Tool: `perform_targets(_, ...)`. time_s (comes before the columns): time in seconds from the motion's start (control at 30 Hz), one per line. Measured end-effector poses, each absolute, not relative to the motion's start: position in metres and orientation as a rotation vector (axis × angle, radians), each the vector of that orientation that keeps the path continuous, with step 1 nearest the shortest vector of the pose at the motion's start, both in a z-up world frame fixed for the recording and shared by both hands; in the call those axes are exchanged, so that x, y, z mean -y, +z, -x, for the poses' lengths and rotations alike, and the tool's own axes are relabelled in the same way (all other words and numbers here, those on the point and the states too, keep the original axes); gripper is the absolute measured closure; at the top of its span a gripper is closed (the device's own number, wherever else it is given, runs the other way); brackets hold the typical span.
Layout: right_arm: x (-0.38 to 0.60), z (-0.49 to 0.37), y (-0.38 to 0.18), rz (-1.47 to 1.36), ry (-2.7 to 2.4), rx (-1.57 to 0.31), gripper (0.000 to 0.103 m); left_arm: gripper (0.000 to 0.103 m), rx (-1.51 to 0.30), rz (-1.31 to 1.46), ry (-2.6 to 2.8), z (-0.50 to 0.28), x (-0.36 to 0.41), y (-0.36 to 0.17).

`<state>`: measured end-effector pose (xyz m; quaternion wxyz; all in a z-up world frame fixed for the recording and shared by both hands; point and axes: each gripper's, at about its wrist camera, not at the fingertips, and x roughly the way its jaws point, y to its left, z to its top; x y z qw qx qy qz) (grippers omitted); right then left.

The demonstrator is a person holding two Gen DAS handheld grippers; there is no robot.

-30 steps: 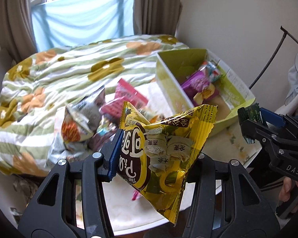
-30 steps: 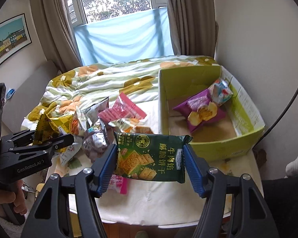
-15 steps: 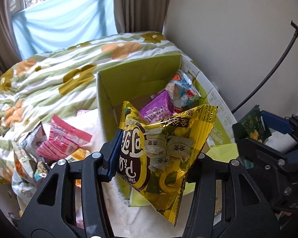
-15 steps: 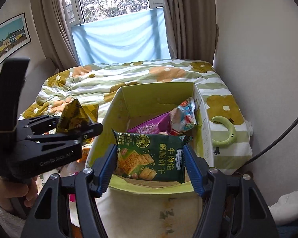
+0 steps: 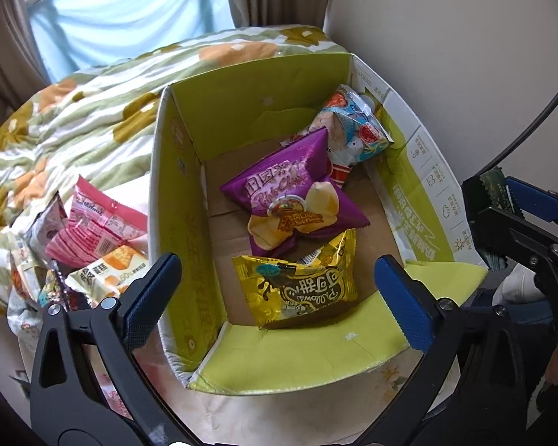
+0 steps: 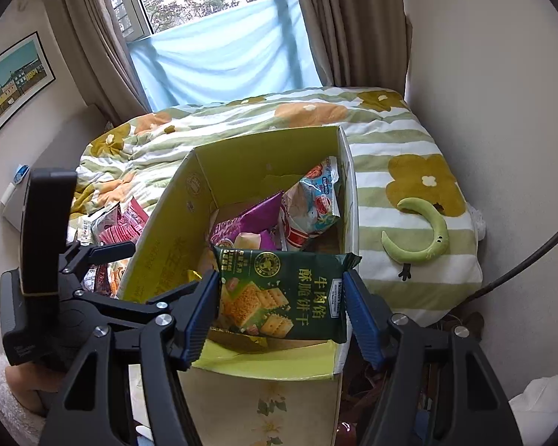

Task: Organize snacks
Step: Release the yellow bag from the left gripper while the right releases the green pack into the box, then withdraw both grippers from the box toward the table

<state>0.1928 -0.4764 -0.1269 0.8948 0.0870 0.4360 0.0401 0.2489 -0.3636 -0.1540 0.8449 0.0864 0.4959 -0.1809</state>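
1. Far left of the left wrist view: a heap of loose snacks sits outside the box, up against its left wall. There's a pink packet [image 5: 93,230] on top and a pale orange-and-white packet [image 5: 109,275] just below it, all lying by the flowery green quilt [image 5: 74,119].

2. Lower middle, same view: the left gripper [image 5: 275,293] is wide open. Its jaws have just been opening and nothing is pinched between them. The blue pads stand well clear on either side.

3. Right under that gap is the yellow snack bag [image 5: 297,290], lying loose on the cardboard floor near the front wall of the green box [image 5: 175,193]. So that one's in.

4. Just above it in the box: a purple chip bag [image 5: 290,200], touching the yellow one's top edge, and behind that, in the far right corner, a light blue and red bag [image 5: 353,126] leaning on the wall.

5. Right edge of that view: you can see the right gripper [image 5: 517,223] from the side, a dark green wrapper edge poking out of it.

6. In the right wrist view, lower centre: the right gripper [image 6: 281,297] is clamped on the dark green cracker pack [image 6: 282,293], pads pressing both short ends. The pack hangs over the near end of the box, not down inside.

7. Right of the box there: a green crescent plush [image 6: 424,234] lies on the quilt.
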Motion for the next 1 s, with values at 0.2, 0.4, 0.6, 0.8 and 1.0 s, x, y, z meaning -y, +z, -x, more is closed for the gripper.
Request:
perform_targets(0.2, 0.471, -0.199, -0.129, -0.166, 0.108, -0.91, 0.041, 0.001, -1.006, -0.159, -0.34, -0.236, 0.337, -0.132)
perform_targets(0.4, 0.456, -0.222, -0.139, -0.165, 0.162, -0.948, 0.041, 0.001, -0.993, -0.127, -0.286, -0.233, 0.309, -0.12)
perform_targets(0.6, 0.443, -0.245, -0.166, -0.16, 0.192, -1.018, 0.04, 0.001, -1.013, -0.123, -0.261, -0.233, 0.295, -0.123)
perform_targets(0.8, 0.443, -0.245, -0.182, -0.19, 0.176, -1.049, 0.023, 0.001, -1.038, -0.129, -0.257, -0.23, 0.293, -0.135)
perform_targets(1.0, 0.449, -0.236, -0.179, -0.16, 0.145, -1.001, 0.01, 0.001, -1.045, -0.127, -0.268, -0.227, 0.293, -0.141)
